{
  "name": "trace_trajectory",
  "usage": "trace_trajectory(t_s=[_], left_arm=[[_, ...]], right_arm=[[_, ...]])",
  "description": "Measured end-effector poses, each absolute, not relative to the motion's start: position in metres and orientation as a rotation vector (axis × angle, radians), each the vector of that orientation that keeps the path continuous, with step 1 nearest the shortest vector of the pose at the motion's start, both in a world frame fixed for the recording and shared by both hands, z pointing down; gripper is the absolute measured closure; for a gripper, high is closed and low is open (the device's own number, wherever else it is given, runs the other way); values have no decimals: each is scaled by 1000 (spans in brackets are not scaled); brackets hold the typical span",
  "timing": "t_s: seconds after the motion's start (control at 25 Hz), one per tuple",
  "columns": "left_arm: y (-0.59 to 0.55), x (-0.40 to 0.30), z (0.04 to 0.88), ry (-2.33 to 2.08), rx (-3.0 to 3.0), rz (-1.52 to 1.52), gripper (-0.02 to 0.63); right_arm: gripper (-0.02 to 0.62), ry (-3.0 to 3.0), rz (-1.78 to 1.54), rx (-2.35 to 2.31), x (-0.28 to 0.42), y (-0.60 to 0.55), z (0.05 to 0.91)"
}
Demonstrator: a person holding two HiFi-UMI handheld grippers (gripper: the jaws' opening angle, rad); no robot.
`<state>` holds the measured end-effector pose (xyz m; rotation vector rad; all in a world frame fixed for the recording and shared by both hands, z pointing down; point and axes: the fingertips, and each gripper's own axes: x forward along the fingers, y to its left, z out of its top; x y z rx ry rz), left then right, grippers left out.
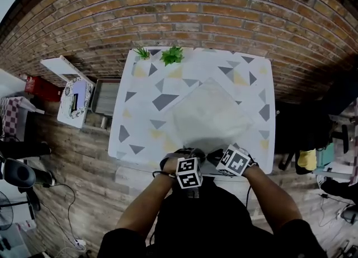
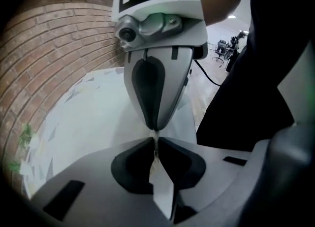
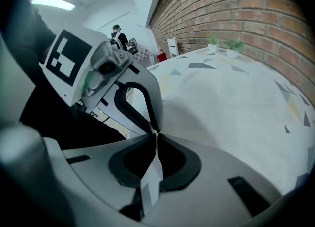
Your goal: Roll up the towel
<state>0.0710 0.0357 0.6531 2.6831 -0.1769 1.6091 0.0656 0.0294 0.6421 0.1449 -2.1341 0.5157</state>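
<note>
- Black-and-white square markers on the two cubes are the only print that can be made out; they carry patterns, not words.
- Left gripper (image 2: pixel 155 143): its jaws are pressed together on a thin fold of the pale towel (image 1: pixel 210 117), which runs as a white strip between the pads.
- Right gripper (image 3: pixel 156 140): its jaws are likewise pinched on a narrow strip of the same cloth.
- Both tools sit side by side at the near edge of the table (image 1: pixel 254 78), close to each other.
- The towel lies flat on the table, turned cornerwise, with one corner toward the person.
- A white cover with grey and yellow triangles is spread over the table.
- Two small green plants (image 1: pixel 172 55) stand at the far edge against a brick wall (image 1: pixel 184 5).
- The floor (image 1: pixel 72 156) is wood planks; a red box (image 1: pixel 42 89) and pale furniture stand to the left.
- The towel's near corner is hidden behind the grippers and hands in the head view.
- A patterned item left of the table is too small to read.
</note>
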Motion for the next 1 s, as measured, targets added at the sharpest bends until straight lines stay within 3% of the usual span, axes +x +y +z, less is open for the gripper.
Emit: trace_trajectory(t_s=[0.32, 0.4, 0.48, 0.64, 0.76, 1.0], left_arm=[[36, 71, 660, -133, 2541, 1392, 568], [34, 70, 659, -129, 2508, 1343, 568], [33, 68, 658, -130, 2503, 1331, 566], [28, 60, 658, -170, 2578, 1463, 559], [26, 58, 648, -211, 2691, 1594, 514], [32, 63, 644, -166, 2797, 1762, 514]], right_arm=[[487, -2096, 292, 173, 66, 37, 646], [495, -2064, 238, 190, 66, 36, 653], [557, -2043, 226, 221, 65, 32, 658], [560, -2034, 311, 234, 63, 28, 662], [560, -2023, 402, 230, 65, 25, 663], [560, -2024, 502, 216, 66, 15, 666]])
